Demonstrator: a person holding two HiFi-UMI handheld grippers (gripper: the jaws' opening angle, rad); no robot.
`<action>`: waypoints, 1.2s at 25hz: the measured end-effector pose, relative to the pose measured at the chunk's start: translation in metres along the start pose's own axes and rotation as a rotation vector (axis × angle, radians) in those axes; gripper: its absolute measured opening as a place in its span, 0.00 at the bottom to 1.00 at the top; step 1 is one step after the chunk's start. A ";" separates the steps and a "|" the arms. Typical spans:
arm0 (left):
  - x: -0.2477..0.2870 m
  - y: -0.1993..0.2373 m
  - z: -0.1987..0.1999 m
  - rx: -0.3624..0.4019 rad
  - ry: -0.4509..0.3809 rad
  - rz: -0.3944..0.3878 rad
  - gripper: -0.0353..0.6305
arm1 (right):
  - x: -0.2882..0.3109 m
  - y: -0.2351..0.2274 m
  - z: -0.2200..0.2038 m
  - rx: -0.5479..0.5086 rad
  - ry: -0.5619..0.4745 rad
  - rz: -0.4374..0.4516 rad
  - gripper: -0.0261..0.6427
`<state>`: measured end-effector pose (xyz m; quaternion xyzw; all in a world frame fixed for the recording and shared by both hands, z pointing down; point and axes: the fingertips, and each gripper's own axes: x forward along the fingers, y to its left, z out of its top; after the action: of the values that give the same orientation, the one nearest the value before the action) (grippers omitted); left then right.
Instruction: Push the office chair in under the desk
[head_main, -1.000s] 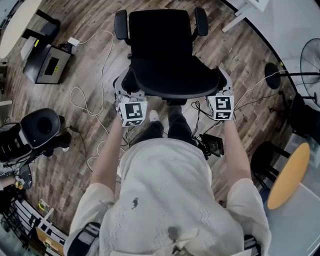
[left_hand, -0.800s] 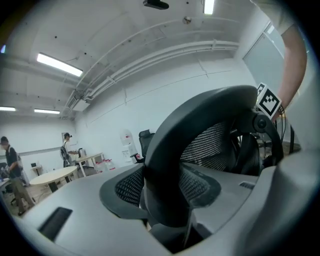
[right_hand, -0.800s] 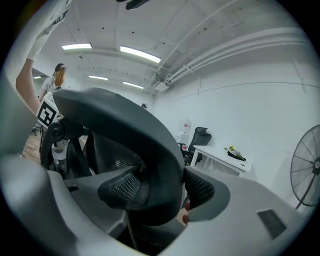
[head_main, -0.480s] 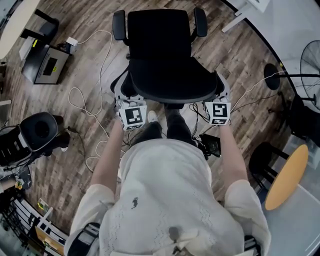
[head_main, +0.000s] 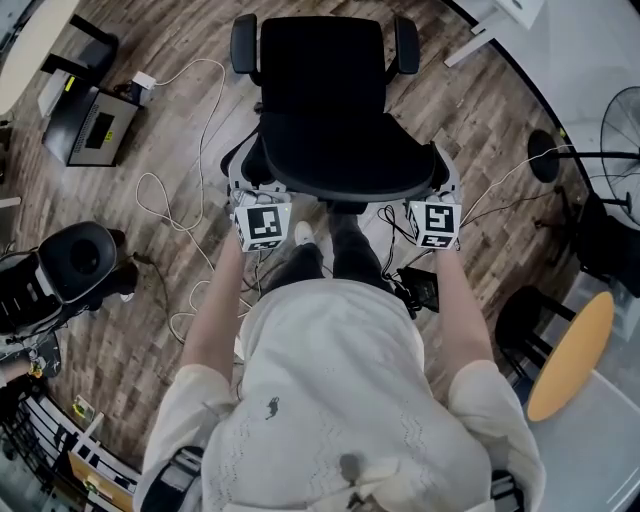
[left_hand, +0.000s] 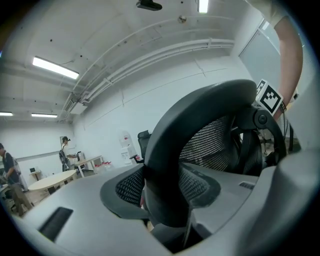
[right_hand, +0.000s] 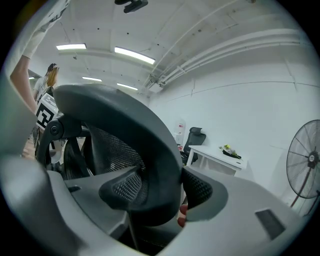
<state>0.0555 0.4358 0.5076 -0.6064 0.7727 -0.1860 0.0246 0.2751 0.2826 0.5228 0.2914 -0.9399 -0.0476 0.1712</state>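
Left gripper view shows the left claw (left_hand: 167, 192) closed on the thick rim of the office chair (left_hand: 210, 112), at its back, with one pad on each side. The right claw (right_hand: 157, 192) has the other end of that rim between its pads. Its jaws have just been closing, and they look pressed on the rim now. The rim is smooth, hard grey plastic, bent like a bow. It looks stiff, so it is a good place to hold, though maybe a bit slippery. Inside the rim is black net (left_hand: 212, 145). That is soft and would give, so I would not push there. In the head view the chair stands on the wood floor (head_main: 120, 300) right in front of the person, with its back toward them and its armrests (head_main: 243, 45) pointing away. It is big and likely heavy, but it should roll with a steady push from both sides. White cords (head_main: 142, 190) lie near it and could catch the wheels, which I cannot see. I cannot see the tabletop it goes under.
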 end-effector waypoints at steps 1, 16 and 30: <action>0.002 0.003 -0.001 0.001 -0.003 -0.004 0.39 | 0.002 0.001 0.001 0.000 0.000 -0.005 0.44; 0.041 0.008 0.004 0.016 -0.024 -0.026 0.39 | 0.025 -0.018 0.003 0.020 0.008 -0.029 0.43; 0.068 0.011 0.007 0.023 -0.032 -0.045 0.38 | 0.041 -0.031 0.003 0.035 0.020 -0.041 0.43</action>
<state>0.0290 0.3720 0.5101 -0.6263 0.7561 -0.1859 0.0397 0.2594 0.2340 0.5262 0.3142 -0.9326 -0.0318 0.1745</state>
